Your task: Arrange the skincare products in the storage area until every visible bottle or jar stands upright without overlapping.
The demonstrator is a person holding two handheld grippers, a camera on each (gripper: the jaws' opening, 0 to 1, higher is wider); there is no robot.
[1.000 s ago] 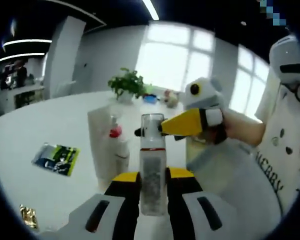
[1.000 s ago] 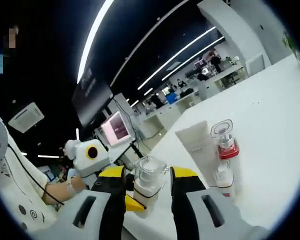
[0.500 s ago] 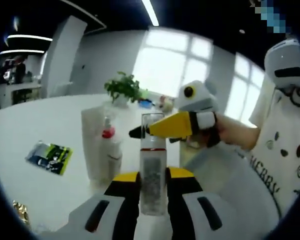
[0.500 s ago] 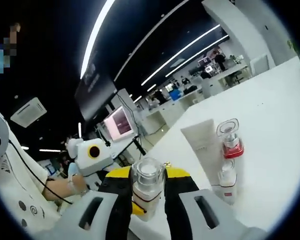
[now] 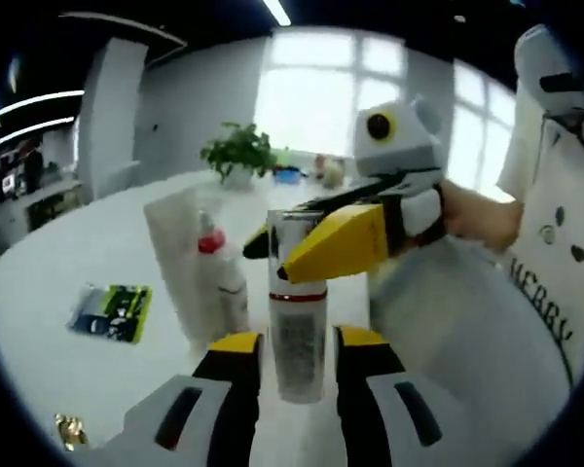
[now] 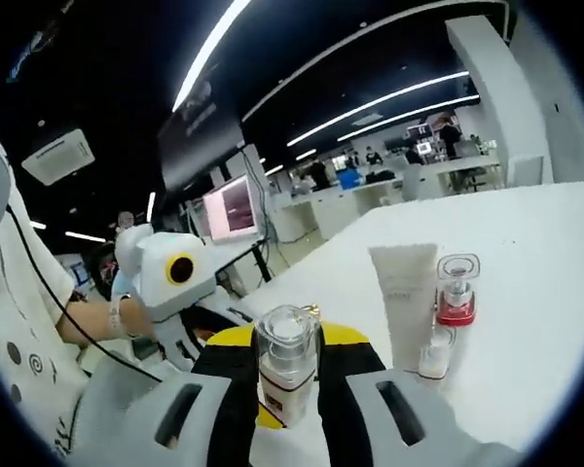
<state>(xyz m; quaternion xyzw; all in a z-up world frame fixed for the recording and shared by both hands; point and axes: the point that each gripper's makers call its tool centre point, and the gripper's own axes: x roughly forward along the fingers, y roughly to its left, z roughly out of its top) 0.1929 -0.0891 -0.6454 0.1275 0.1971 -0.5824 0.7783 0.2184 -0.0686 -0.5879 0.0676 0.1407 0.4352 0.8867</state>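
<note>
Clear plastic spray bottle (image 5: 298,321) stands upright above the white tabletop (image 5: 68,282), clamped low by the left tongs (image 5: 299,362), its cap pinched by the right tongs (image 6: 287,375); next, probably set it beside the white tube (image 6: 406,297)

The one readable text stands on the person's white shirt (image 5: 555,263), to the right of the left gripper's jaws in the left gripper view: dark capital letters running down the cloth, reading roughly "MERRY". The tall white tube (image 6: 405,297), ahead and right of the right gripper's jaws, carries faint print too small to read. The packet's (image 5: 110,311) print is blurred.
</note>
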